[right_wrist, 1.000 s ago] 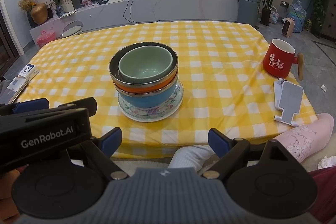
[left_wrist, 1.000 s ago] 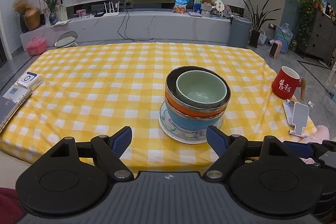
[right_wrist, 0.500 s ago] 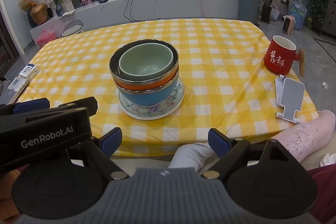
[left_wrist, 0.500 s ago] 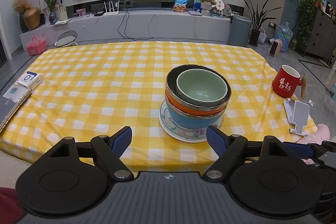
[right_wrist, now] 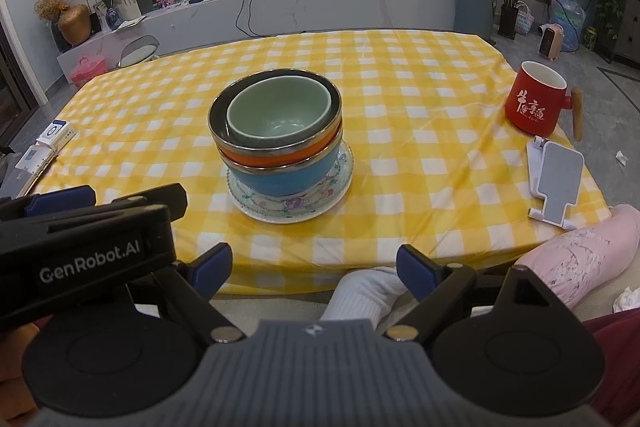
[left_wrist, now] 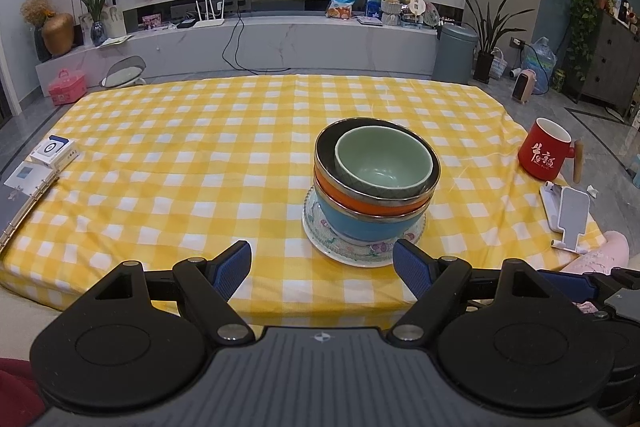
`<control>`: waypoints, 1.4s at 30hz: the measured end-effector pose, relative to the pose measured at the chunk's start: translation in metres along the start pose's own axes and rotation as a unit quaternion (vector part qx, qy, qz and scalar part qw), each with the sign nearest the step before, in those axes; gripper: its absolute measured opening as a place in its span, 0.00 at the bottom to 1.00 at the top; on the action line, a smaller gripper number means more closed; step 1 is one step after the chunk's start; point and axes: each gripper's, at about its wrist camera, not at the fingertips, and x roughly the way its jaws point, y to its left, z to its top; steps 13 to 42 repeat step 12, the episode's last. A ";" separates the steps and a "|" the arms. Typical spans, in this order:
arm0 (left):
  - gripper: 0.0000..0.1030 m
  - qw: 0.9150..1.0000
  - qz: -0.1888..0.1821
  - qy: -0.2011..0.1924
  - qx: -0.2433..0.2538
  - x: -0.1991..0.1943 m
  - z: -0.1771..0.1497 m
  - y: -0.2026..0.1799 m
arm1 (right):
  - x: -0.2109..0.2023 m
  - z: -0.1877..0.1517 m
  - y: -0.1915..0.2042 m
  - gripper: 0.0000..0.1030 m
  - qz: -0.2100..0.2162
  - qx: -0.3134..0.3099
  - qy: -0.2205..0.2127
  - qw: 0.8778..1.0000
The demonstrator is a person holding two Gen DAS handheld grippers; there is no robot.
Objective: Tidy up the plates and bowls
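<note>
Nearest the camera, the left gripper (left_wrist: 322, 263) and the right gripper (right_wrist: 314, 267) both stand wide open, with nothing between their blue pads and touching nothing. White lettering on the left gripper's black body, seen from the right wrist, reads "GenRobot.AI". Just beyond the tips, on the yellow checked tablecloth (left_wrist: 168, 163), sits the stack: a floral plate (left_wrist: 362, 247), then a blue bowl (left_wrist: 360, 221), an orange bowl (left_wrist: 360, 199) and a green bowl (left_wrist: 384, 165) nested on top. Far right stands a red mug (right_wrist: 534, 103) with white characters.
</note>
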 end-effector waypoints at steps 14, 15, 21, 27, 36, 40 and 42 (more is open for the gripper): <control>0.92 1.000 -0.015 0.001 0.004 0.000 -0.001 0.001 | 0.001 -0.001 0.003 0.85 0.000 -0.004 0.003 1.000; 0.92 1.000 -0.015 0.001 0.004 0.000 -0.001 0.001 | 0.001 -0.001 0.003 0.85 0.000 -0.004 0.003 1.000; 0.92 1.000 -0.015 0.001 0.004 0.000 -0.001 0.001 | 0.001 -0.001 0.003 0.85 0.000 -0.004 0.003 1.000; 0.92 1.000 -0.015 0.001 0.004 0.000 -0.001 0.001 | 0.001 -0.001 0.003 0.85 0.000 -0.004 0.003 1.000; 0.92 1.000 -0.015 0.001 0.004 0.000 -0.001 0.001 | 0.001 -0.001 0.003 0.85 0.000 -0.004 0.003 1.000; 0.92 1.000 -0.015 0.001 0.004 0.000 -0.001 0.001 | 0.001 -0.001 0.003 0.85 0.000 -0.004 0.003 1.000; 0.92 1.000 -0.015 0.001 0.004 0.000 -0.001 0.001 | 0.001 -0.001 0.003 0.85 0.000 -0.004 0.003 1.000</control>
